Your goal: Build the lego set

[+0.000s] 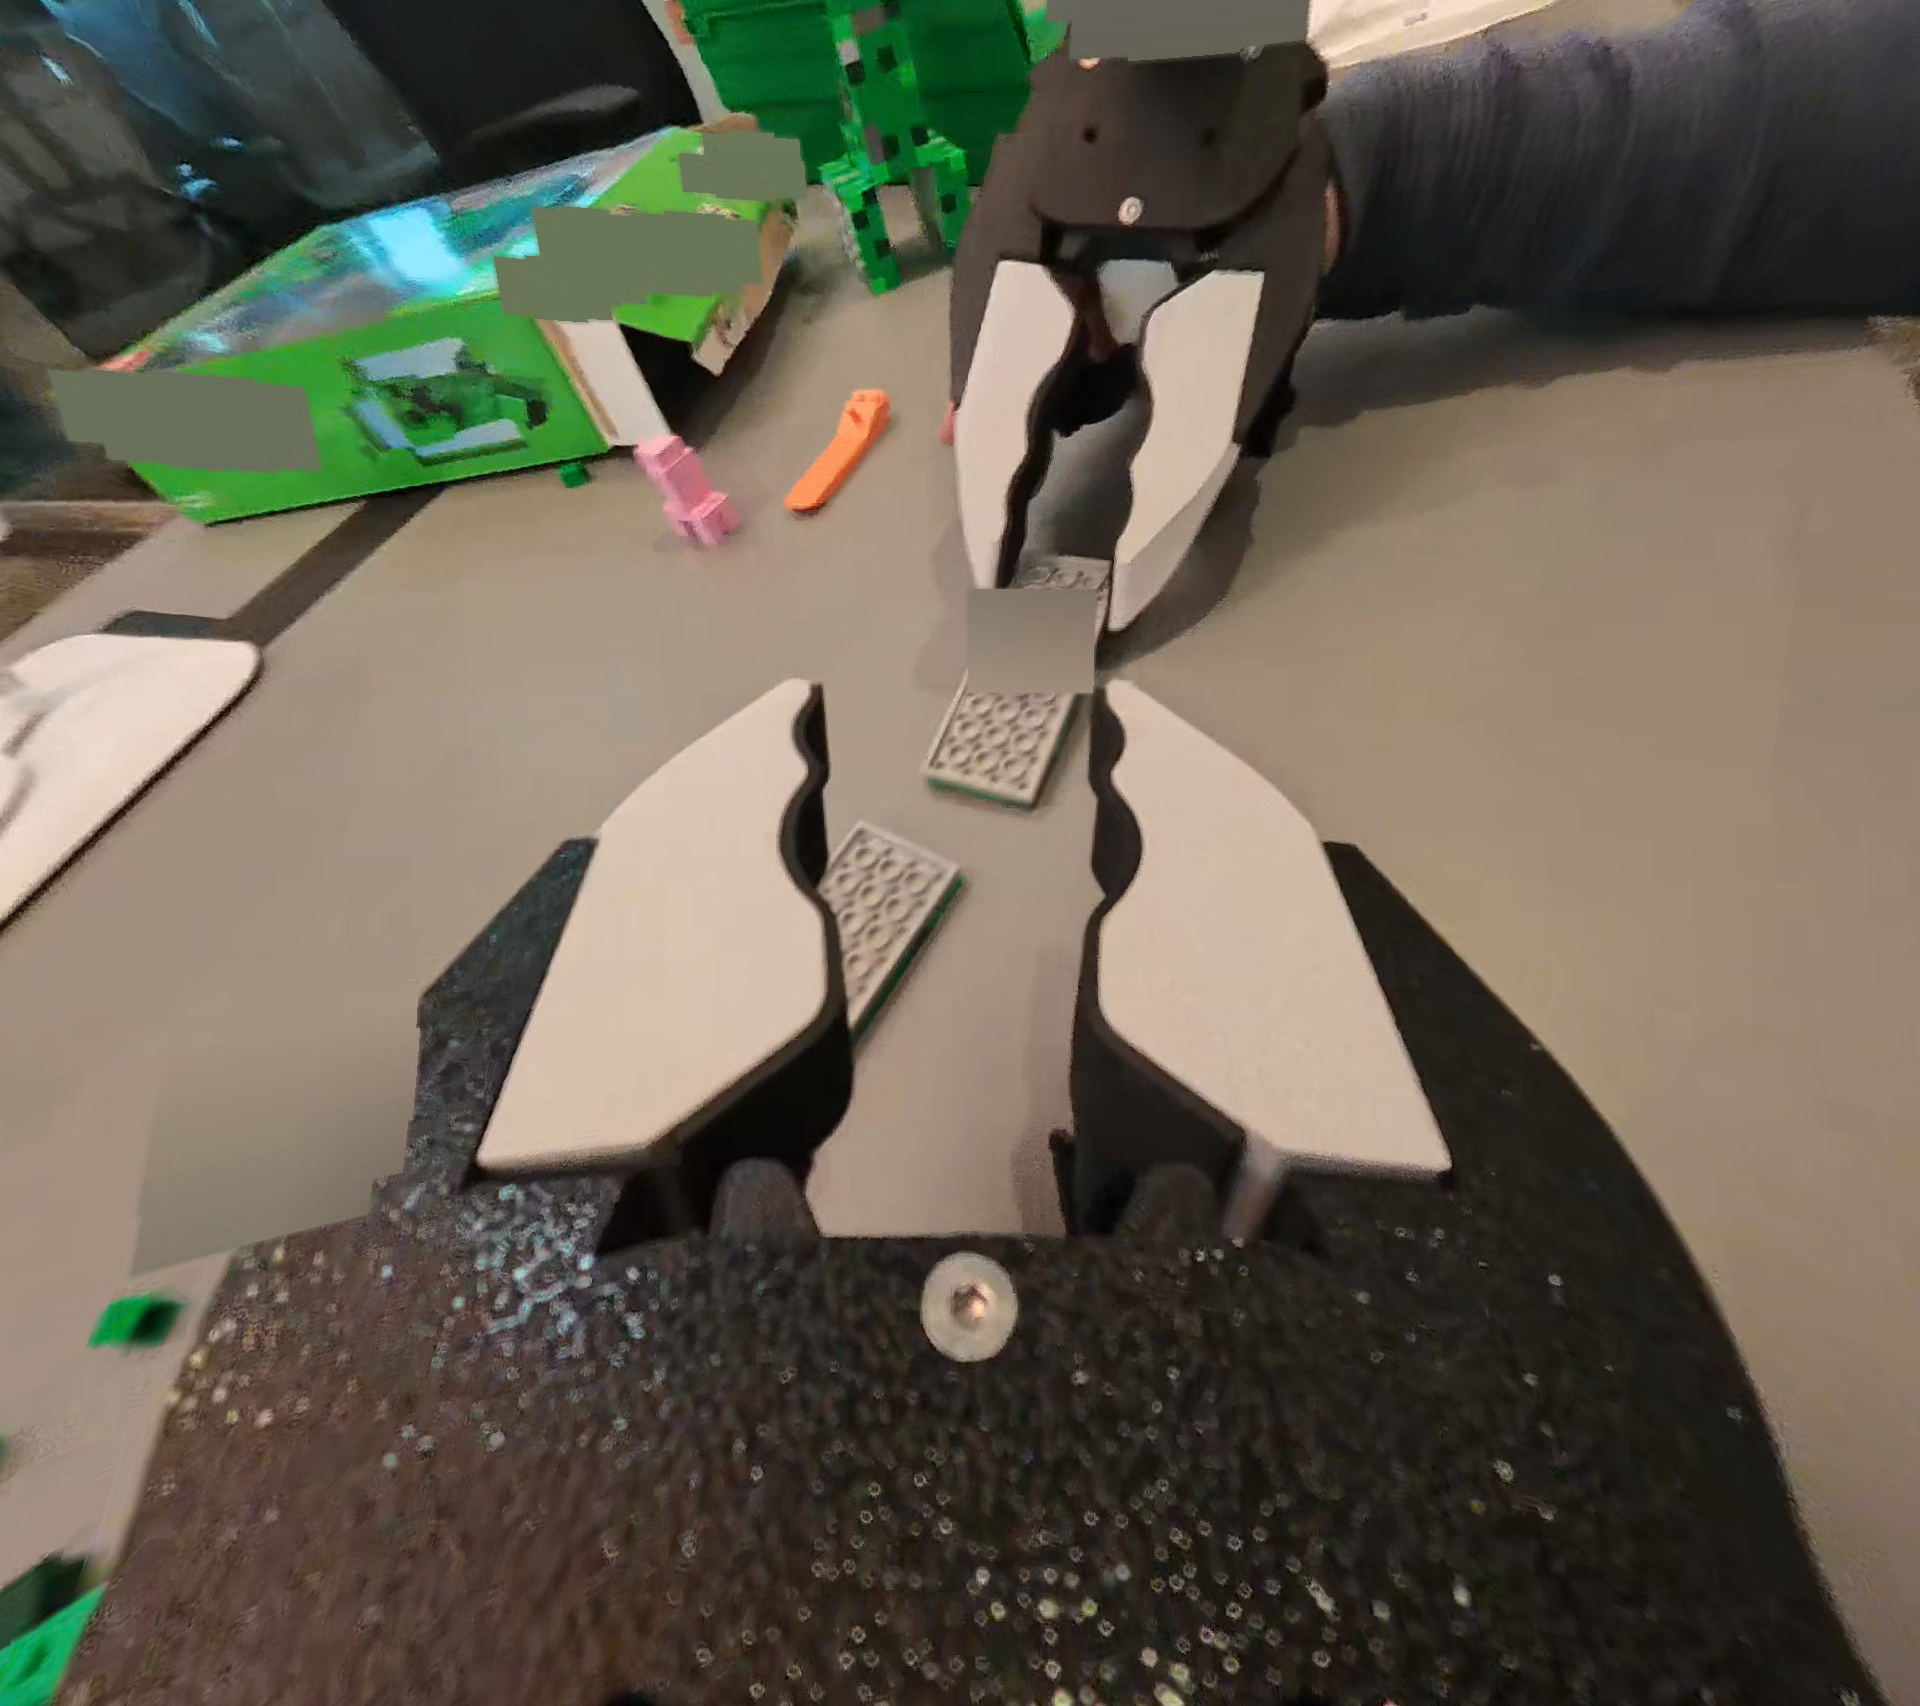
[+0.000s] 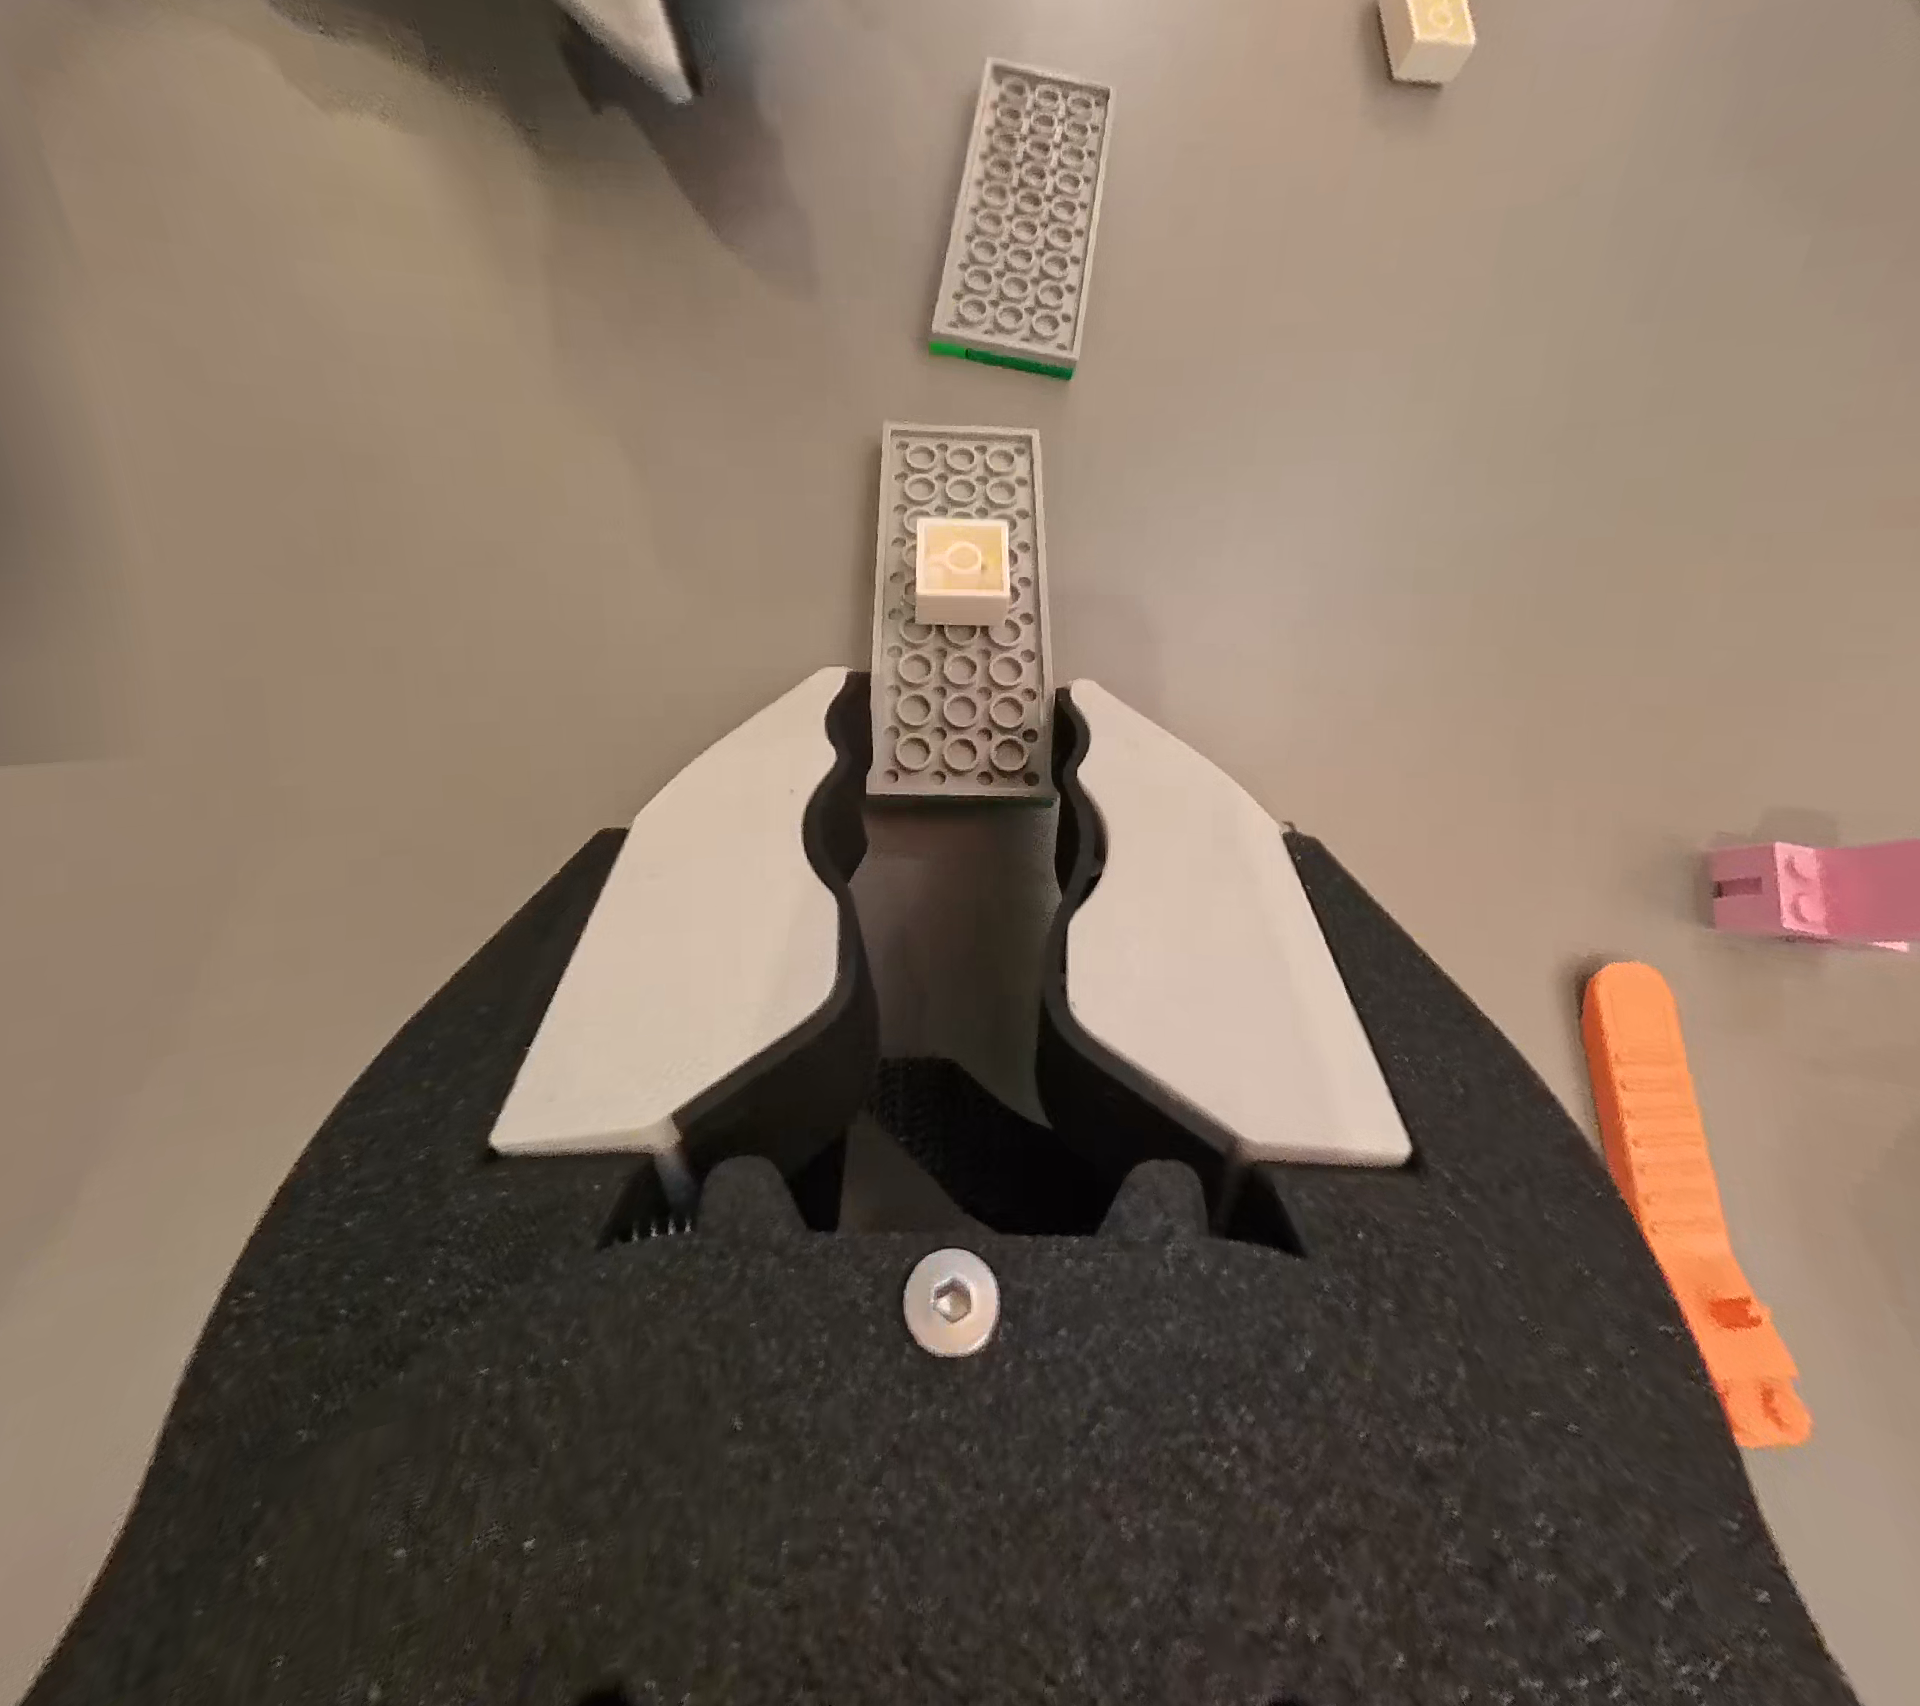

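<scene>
Grey plate (image 2: 966, 680), long and seen from its underside with the round sockets up, sits with its near short end between the right tongs (image 2: 956, 700). The two dark pads (image 2: 844, 721) lie against its long edges, one on each side, so these tongs are clamped on the plate across its width. The grip is only on the last rows. Most of the plate reaches forward with no support from the pads, so I judge that it can swing or tip easily if the squeeze is not even. A dark shadow under the near end suggests that this end is a little above the worktop (image 2: 416, 409), but whether the far end touches it I cannot tell.

A small cream brick (image 2: 961, 567) sits on the middle of the plate. Whether it is pressed on firmly or only resting is not clear.

Just beyond lies a second grey plate (image 2: 1023, 212) of the same kind, flat on the worktop, with a green edge showing under it. It is apart from the first plate.

The left tongs (image 1: 961, 700) are wide apart and hold nothing. One finger is over the side of the second plate.

Further away are an orange lever tool (image 2: 1673, 1189), a pink block figure (image 2: 1818, 903), a green box (image 1: 343, 378) and a tall green block figure (image 1: 883, 67)
</scene>
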Demonstrator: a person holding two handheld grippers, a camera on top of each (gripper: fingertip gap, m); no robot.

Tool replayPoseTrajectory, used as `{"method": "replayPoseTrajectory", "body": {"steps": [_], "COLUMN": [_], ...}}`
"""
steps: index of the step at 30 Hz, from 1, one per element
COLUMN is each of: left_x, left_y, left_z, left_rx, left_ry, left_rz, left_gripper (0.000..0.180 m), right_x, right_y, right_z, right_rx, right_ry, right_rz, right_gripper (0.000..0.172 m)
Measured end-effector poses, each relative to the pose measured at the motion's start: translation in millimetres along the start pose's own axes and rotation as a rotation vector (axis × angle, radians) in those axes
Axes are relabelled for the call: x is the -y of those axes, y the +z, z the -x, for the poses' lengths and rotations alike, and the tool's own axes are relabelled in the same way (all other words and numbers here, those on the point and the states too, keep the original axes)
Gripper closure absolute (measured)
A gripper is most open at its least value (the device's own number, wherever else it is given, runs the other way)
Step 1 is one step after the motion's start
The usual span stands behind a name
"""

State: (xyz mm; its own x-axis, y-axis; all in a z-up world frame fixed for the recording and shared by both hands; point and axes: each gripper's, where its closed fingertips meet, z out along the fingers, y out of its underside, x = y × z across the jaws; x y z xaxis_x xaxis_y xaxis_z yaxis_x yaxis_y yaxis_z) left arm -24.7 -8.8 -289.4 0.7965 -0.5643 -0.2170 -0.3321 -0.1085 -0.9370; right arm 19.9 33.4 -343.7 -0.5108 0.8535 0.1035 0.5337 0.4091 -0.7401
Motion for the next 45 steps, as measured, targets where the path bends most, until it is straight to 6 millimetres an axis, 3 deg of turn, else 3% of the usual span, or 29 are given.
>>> {"method": "replayPoseTrajectory", "body": {"steps": [5, 11, 14, 16, 21, 25, 29, 35, 38, 39, 40, 45], "left_x": [-1.7, -5.0, -11.3, -17.6, -27.3, -12.0, 2.0, 14.5, 23.6, 25.1, 29.3, 66.5], "left_y": [-0.8, -2.1, -3.9, -6.0, -2.7, 0.8, 7.0, 12.2, 7.0, 6.4, 5.0, -9.6], "left_z": [3.9, 6.6, 1.2, -2.0, -4.0, -1.7, -10.2, -20.2, -18.9, -19.3, -17.3, -5.5], "left_rx": [0.028, -0.075, -0.086, -0.037, 0.126, 0.254, 0.284, 0.294, 0.335, 0.318, 0.322, 0.327], "left_ry": [-0.006, -0.431, -0.501, -0.413, 0.000, 0.383, 0.660, 0.845, 0.913, 0.912, 0.895, 0.881], "left_rz": [0.017, 0.006, 0.046, 0.096, 0.229, 0.197, 0.180, 0.135, 0.114, 0.120, 0.116, 0.057], "left_gripper": [0.134, 0.143, 0.143, 0.143, 0.131, 0.124, 0.132, 0.166, 0.171, 0.174, 0.175, 0.175], "right_x": [8.2, 8.1, 11.8, 15.0, 27.1, 46.5, 58.9, 64.7, 71.2, 75.8, 83.3, 118.4], "right_y": [-4.8, -1.7, 0.5, -0.5, -12.9, -26.3, -35.1, -34.9, -38.8, -43.7, -49.1, -78.1], "right_z": [0.1, 3.3, 4.7, 3.5, 3.8, 8.3, 16.6, 26.1, 26.4, 25.9, 24.5, 16.3], "right_rx": [0.004, 0.020, 0.029, 0.013, 0.032, 0.077, 0.109, 0.135, 0.148, 0.144, 0.125, 0.006], "right_ry": [0.000, -0.017, -0.017, -0.031, 0.003, 0.036, 0.023, -0.002, 0.003, -0.007, -0.025, -0.119], "right_rz": [-0.061, -0.078, -0.108, -0.130, -0.236, -0.345, -0.391, -0.390, -0.412, -0.433, -0.468, -0.526], "right_gripper": [0.139, 0.139, 0.139, 0.139, 0.139, 0.139, 0.139, 0.139, 0.140, 0.156, 0.160, 0.151]}}
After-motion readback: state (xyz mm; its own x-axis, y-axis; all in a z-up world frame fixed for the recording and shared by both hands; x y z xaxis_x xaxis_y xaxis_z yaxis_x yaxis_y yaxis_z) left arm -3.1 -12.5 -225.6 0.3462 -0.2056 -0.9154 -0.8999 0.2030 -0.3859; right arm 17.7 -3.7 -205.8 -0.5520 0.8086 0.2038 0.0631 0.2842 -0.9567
